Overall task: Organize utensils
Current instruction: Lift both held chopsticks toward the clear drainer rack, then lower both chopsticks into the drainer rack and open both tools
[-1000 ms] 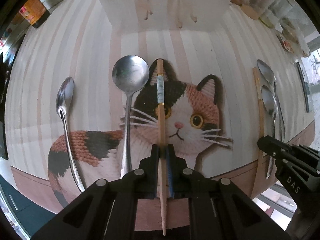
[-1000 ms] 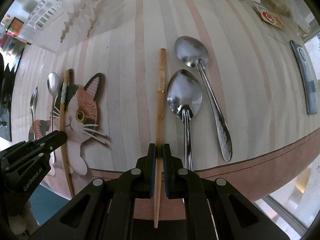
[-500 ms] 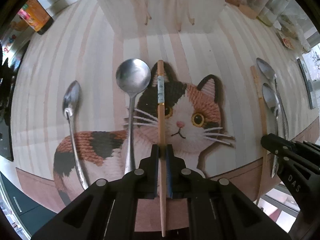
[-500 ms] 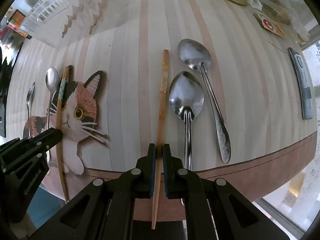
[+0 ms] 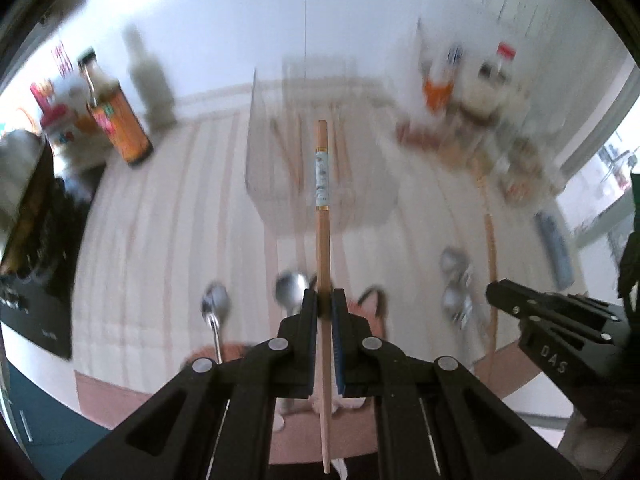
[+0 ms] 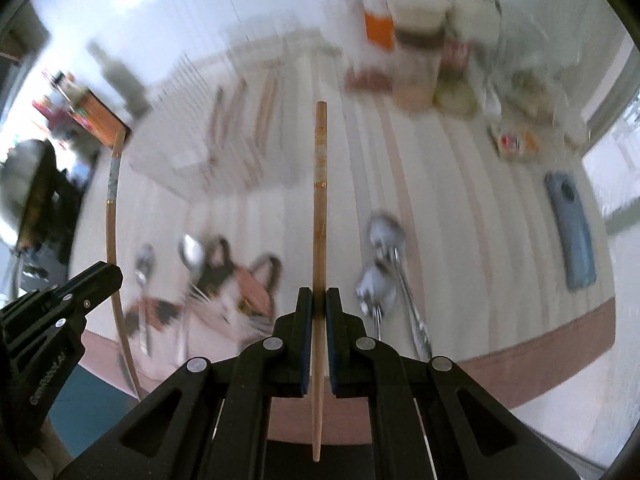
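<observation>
My left gripper [image 5: 325, 300] is shut on a wooden chopstick with a pale blue band [image 5: 322, 200], held in the air and pointing toward a clear plastic utensil rack [image 5: 320, 184]. My right gripper [image 6: 319, 300] is shut on a plain wooden chopstick [image 6: 320, 208], also lifted and pointing toward the rack [image 6: 224, 140], which holds several wooden sticks. Two spoons [image 5: 216, 308] lie by the cat-shaped mat [image 6: 236, 300] below the left gripper. Two more spoons [image 6: 384, 264] lie to the right. Both views are motion-blurred.
Bottles and jars [image 6: 416, 40] stand at the back right of the striped table [image 6: 460, 184]. An orange-labelled bottle [image 5: 120, 128] and a grey bottle stand at the back left. A blue-grey phone [image 6: 570, 228] lies at the right. A black stove [image 5: 32, 240] is at the left.
Both grippers have lifted their chopsticks off the table and tilted up, so the views now look toward the rack and back wall instead of down on the mat.
</observation>
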`<action>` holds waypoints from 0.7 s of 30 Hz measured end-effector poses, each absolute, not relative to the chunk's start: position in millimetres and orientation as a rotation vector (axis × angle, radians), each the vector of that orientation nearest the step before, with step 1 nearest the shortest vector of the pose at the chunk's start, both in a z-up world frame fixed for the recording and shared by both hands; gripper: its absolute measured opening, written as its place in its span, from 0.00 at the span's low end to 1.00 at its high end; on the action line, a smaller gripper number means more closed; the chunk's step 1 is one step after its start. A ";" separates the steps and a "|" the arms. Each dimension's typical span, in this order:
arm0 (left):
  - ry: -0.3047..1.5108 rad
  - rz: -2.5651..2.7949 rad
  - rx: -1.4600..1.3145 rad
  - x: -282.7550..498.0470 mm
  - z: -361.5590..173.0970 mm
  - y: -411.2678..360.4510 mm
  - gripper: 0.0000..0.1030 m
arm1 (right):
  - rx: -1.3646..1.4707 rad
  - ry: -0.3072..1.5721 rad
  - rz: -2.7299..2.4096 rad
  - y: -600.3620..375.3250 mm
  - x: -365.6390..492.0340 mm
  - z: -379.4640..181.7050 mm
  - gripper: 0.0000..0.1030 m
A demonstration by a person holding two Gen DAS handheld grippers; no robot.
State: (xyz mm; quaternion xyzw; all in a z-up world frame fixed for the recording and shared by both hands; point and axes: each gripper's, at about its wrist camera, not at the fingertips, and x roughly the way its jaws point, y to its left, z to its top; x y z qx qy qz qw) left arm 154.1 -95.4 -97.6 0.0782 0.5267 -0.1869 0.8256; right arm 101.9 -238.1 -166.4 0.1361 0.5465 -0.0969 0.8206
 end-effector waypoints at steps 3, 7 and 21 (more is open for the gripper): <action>1.071 -0.413 0.139 174.2 -68.5 -96.6 0.04 | 0.301 1.113 -0.175 -249.9 121.5 -140.1 0.06; 1.037 -0.428 0.081 207.4 -37.2 -99.9 0.04 | 0.328 1.060 -0.128 -257.8 156.7 -103.3 0.06; 1.220 -0.448 0.001 364.8 -56.3 -129.3 0.04 | 0.404 1.168 -0.078 -274.7 325.7 -116.5 0.06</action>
